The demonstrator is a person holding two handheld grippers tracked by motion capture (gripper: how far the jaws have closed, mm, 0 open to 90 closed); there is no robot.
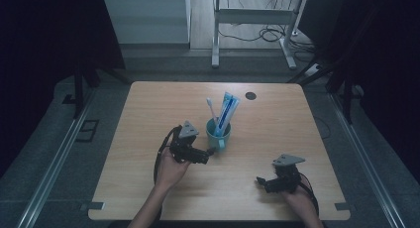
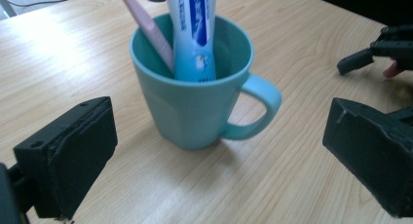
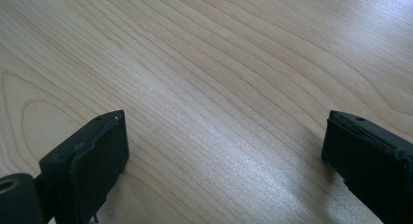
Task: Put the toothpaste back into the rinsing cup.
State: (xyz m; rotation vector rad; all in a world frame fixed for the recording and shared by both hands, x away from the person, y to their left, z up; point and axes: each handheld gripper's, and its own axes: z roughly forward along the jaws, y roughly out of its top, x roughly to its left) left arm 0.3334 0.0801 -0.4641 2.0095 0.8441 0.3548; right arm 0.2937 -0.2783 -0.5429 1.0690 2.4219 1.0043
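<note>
A teal mug (image 1: 218, 134) stands upright near the middle of the wooden table (image 1: 148, 109). In it lean a blue and white toothpaste tube (image 1: 228, 111) and a pale pink toothbrush (image 1: 211, 110). My left gripper (image 1: 208, 152) sits just left of and in front of the mug, open. In the left gripper view the mug (image 2: 195, 107) stands just beyond the wide jaws with its handle (image 2: 258, 112) to the right; no pad touches it. My right gripper (image 1: 262, 182) rests low at the front right, open over bare wood (image 3: 219, 87).
A dark round cable hole (image 1: 250, 95) lies at the table's back, behind the mug. Metal desk legs and cables (image 1: 267, 34) stand on the floor beyond. The other gripper (image 2: 372, 53) shows far right in the left gripper view.
</note>
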